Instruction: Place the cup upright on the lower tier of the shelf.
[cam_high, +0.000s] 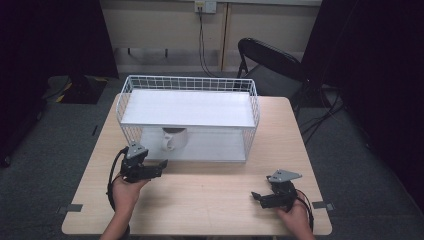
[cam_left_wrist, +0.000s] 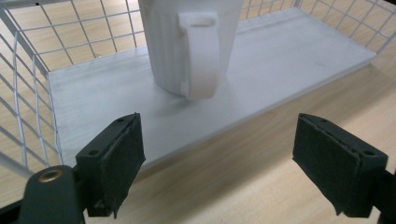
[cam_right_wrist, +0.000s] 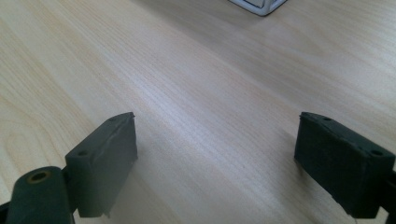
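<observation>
- Left gripper view: white mug straight ahead of the jaws, beyond their tips, upright on the lower shelf of a white wire rack, handle turned toward the camera.
- Left gripper with jaws wide apart, nothing between them; tips just short of the shelf's front edge, not yet touching the mug.
- Handle roughly on the midline between the two jaws, a little toward the left one; body of the mug behind it, top cut off by the frame.
- High view: left gripper low over the wooden surface, pointed at the mug under the upper shelf of the rack.
- Right gripper well apart from the rack, near the front right of the surface, hand behind it.
- Right gripper view: jaws of the right gripper also spread, bare wood between and ahead of them, a corner of the rack far beyond the tips.
- Judged stage: early, an approach only. Reach toward the mug in hand; no grasp made, mug not lifted or shifted off the shelf.
- Left to do, by the look of it: advance past the shelf edge, close on the handle or body, draw the mug out from under the upper shelf.
</observation>
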